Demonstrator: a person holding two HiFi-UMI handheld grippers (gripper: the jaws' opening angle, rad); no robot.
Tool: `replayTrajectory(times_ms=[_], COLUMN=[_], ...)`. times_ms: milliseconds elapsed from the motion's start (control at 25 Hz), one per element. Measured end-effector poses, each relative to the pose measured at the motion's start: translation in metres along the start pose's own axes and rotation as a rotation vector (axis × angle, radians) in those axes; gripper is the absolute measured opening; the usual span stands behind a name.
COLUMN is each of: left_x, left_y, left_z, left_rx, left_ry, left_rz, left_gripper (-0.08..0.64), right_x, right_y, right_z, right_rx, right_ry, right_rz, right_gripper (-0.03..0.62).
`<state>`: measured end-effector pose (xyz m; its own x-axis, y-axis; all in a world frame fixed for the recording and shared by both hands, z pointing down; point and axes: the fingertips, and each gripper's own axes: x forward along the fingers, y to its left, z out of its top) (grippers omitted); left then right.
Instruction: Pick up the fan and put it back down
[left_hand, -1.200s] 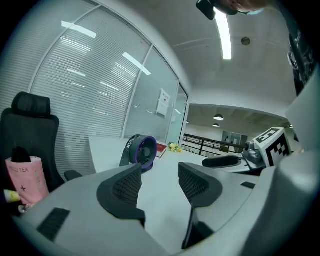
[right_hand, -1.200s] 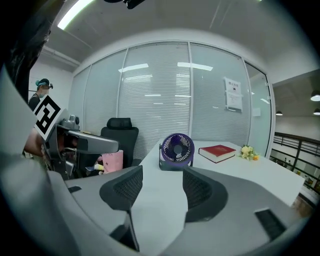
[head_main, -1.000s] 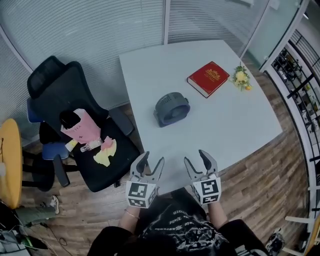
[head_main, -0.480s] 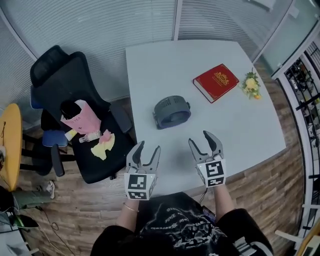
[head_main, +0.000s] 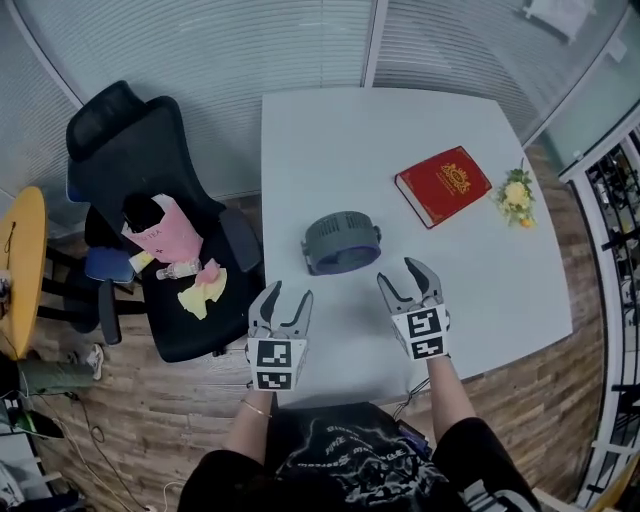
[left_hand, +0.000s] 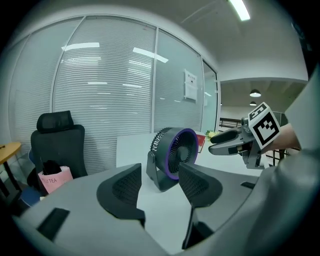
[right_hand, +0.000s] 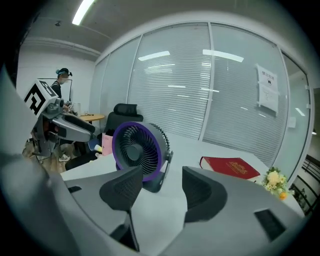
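A small grey desk fan (head_main: 341, 242) with a purple front ring stands upright on the white table (head_main: 400, 130), facing the table's near edge. My left gripper (head_main: 281, 302) is open over the near left part of the table, just short of the fan. My right gripper (head_main: 408, 279) is open to the fan's near right, a little apart from it. In the left gripper view the fan (left_hand: 170, 156) stands beyond the open left gripper (left_hand: 159, 184). From the right gripper view the fan (right_hand: 138, 153) shows ahead and left of the empty right gripper (right_hand: 160, 188).
A red book (head_main: 443, 185) and a small yellow flower bunch (head_main: 516, 196) lie at the table's right. A black office chair (head_main: 150, 210) with a pink bag and small items stands left of the table. A yellow round table (head_main: 22, 270) is at the far left.
Both grippers have moved forward over the table's near edge toward the fan, and stay open. The fan has not moved on the table.
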<state>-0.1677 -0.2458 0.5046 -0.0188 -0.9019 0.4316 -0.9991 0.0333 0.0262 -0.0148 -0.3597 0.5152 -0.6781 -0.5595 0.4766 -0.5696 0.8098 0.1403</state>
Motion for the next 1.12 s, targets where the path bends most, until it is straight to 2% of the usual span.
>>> replayTrajectory(times_ms=[480,600,720,920,1120], left_x=[0.066,0.079,0.088,0.092,0.103], left_y=[0.009,0.008,0.005,0.002,0.012], left_z=[-0.031,-0.034,-0.037,-0.050,-0.064], left_rx=[0.022,0.028,0.031,-0.030,-0.033], left_ry=[0.137,0.161,0.171,0.165,0.215], left_rz=[0.042,0.021,-0.011,-0.046,-0.003], left_gripper=[0.250,0.251,0.262,0.262,0.252], right_x=[0.066,0.079,0.090,0.104,0.113], right_y=[-0.010,-0.013,-0.011,-0.006,-0.006], right_z=[-0.047,-0.057,-0.063,-0.061,-0.060], right_rx=[-0.021,-0.016,-0.003,0.008,0.003], right_ry=[0.153,0.180,0.186,0.167,0.166], right_rz=[0.087,0.095,0.108,0.122,0.127], right_gripper=[0.250,0.244,0.244,0.241,0.238])
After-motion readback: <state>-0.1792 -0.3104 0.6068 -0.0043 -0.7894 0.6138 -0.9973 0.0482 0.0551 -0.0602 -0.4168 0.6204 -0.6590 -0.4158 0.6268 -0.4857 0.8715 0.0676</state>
